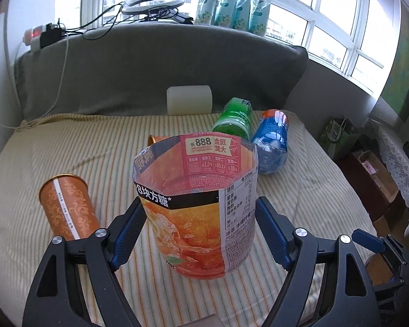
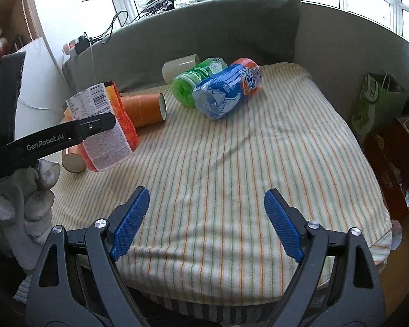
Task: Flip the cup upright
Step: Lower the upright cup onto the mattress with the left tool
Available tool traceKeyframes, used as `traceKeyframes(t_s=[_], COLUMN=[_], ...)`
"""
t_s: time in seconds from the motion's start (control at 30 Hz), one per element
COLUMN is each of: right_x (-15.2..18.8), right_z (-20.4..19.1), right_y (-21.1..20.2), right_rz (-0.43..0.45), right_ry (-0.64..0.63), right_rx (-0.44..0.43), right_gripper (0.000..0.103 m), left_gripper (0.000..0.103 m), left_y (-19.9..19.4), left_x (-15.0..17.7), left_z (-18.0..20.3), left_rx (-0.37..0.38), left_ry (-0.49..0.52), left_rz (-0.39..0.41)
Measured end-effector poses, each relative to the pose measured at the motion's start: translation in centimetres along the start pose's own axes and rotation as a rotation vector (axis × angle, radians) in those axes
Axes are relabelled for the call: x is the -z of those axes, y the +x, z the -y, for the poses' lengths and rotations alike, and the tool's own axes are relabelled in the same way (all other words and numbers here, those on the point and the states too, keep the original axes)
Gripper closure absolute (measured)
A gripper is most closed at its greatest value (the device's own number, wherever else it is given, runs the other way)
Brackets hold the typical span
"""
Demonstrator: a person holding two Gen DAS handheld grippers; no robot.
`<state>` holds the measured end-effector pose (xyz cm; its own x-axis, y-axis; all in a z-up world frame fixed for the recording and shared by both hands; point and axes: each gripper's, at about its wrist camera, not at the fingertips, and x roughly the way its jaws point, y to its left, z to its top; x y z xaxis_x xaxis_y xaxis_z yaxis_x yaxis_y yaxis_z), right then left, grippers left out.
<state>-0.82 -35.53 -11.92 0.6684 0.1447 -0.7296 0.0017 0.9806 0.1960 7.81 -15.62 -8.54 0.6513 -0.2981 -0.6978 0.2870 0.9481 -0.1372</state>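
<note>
An orange plastic cup cut from a tea bottle (image 1: pixel 201 212) stands mouth up on the striped cloth, between my left gripper's (image 1: pixel 200 231) blue pads. The pads sit at its sides, the left one touching or nearly so. In the right wrist view the same cup (image 2: pixel 106 128) is at the left, tilted, with the left gripper's black finger (image 2: pixel 68 136) across it. My right gripper (image 2: pixel 207 223) is open and empty above the cloth's near part.
An orange patterned cup (image 1: pixel 68 209) stands at the left. Another orange cup (image 2: pixel 144 109), a white cup (image 2: pixel 180 66), a green cup (image 2: pixel 197 81) and a blue cup (image 2: pixel 226 92) lie on their sides farther back. A grey cushion backs the striped cloth (image 2: pixel 231 177). A green bag (image 2: pixel 376 103) stands at the right.
</note>
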Motion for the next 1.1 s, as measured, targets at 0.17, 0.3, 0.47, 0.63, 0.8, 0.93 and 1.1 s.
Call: traceKeyframes(t_s=[0.17, 0.3, 0.47, 0.63, 0.8, 0.93, 1.1], right_x=[0.2, 0.1, -0.1, 0.0, 0.0, 0.0, -0.1], right_z=[-0.3, -0.8, -1.4, -1.4, -1.0, -0.8, -0.9], right_y=[0.1, -0.5, -1.1, -1.1, -1.1, -1.0, -1.1], right_rz=[0.016, 0.043, 0.072, 0.068, 0.07, 0.072, 0.075], right_ry=[0.005, -0.007, -0.027, -0.019, -0.002, 0.001, 0.001], right_rx=[0.052, 0.101, 0.141, 0.144, 0.146, 0.147, 0.146], right_gripper=[0.014, 0.014, 0.014, 0.014, 0.014, 0.014, 0.014], left_gripper=[0.023, 0.023, 0.023, 0.023, 0.023, 0.023, 0.023], left_y=[0.2, 0.3, 0.5, 1.2, 1.7, 1.9, 1.7], left_x=[0.2, 0.4, 0.5, 0.9, 1.2, 1.4, 2.2], left_z=[-0.4, -0.4, -0.1, 0.0, 0.3, 0.6, 1.0], left_rx=[-0.007, -0.007, -0.011, -0.011, -0.015, -0.01, -0.001], left_ry=[-0.001, 0.003, 0.025, 0.037, 0.052, 0.073, 0.093], left_rz=[0.006, 0.012, 0.025, 0.014, 0.006, 0.003, -0.002])
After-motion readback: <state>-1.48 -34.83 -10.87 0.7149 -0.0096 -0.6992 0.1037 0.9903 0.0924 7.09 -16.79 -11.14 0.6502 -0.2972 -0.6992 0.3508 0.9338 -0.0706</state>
